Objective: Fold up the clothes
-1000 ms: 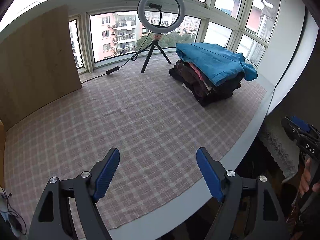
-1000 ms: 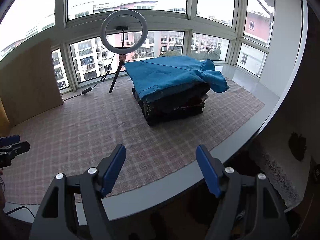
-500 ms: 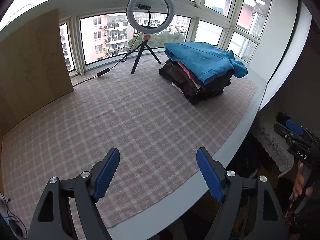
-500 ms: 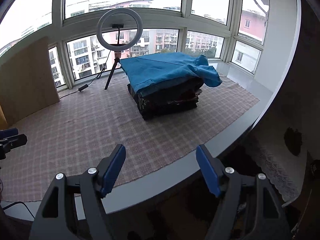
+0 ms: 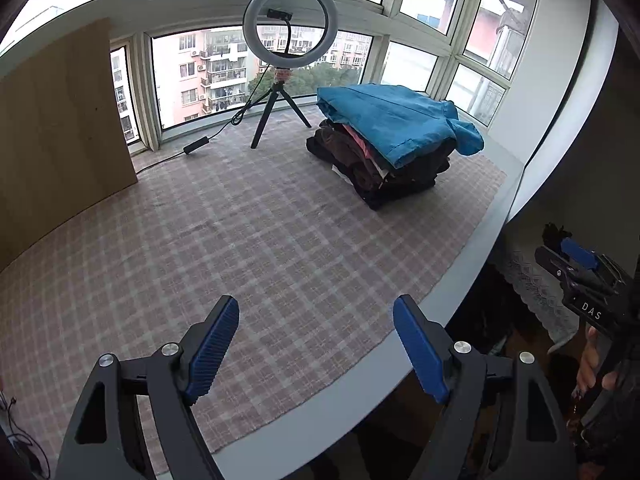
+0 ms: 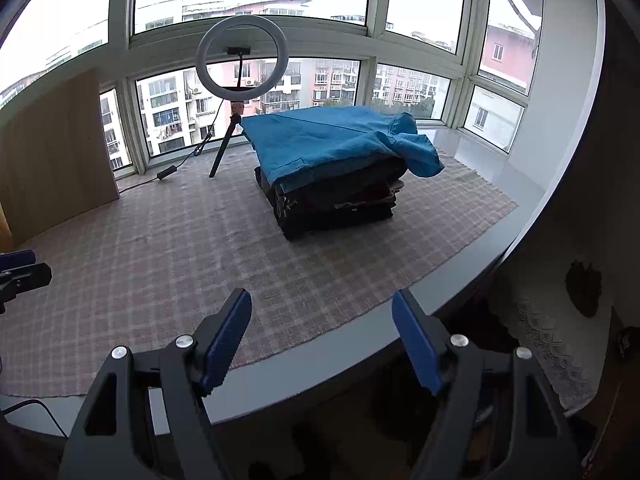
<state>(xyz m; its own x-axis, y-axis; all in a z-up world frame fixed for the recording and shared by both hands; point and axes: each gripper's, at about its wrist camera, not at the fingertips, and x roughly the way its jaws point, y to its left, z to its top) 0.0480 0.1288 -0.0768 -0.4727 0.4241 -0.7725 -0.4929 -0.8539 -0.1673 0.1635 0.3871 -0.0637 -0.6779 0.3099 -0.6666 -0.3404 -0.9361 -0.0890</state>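
Note:
A stack of folded dark clothes [image 5: 384, 176] [image 6: 336, 204] rests at the far right of the checked cloth [image 5: 208, 240] [image 6: 168, 248]. On top lies a folded blue garment [image 5: 388, 120] [image 6: 328, 140], one sleeve hanging off the right side. My left gripper [image 5: 316, 340] hovers open over the cloth's near edge, nothing between its blue pads. Over the table's front rim my right gripper [image 6: 322, 332] is also open and holds nothing. Each gripper shows at the margin of the other's view: the right one [image 5: 576, 264] at the right, the left one [image 6: 20, 272] at the left.
A ring light on a small tripod [image 5: 286, 40] [image 6: 240, 64] stands at the back by the windows, its cable running left. A wooden board [image 5: 60, 120] [image 6: 52, 152] leans at the left. A grey table rim [image 5: 440, 300] [image 6: 460, 280] borders the cloth; a lace-covered surface [image 6: 560, 344] lies below right.
Both grippers have drawn back a little toward the table's front edge, so the clothes stack looks slightly farther and lower. Jaws stand the same.

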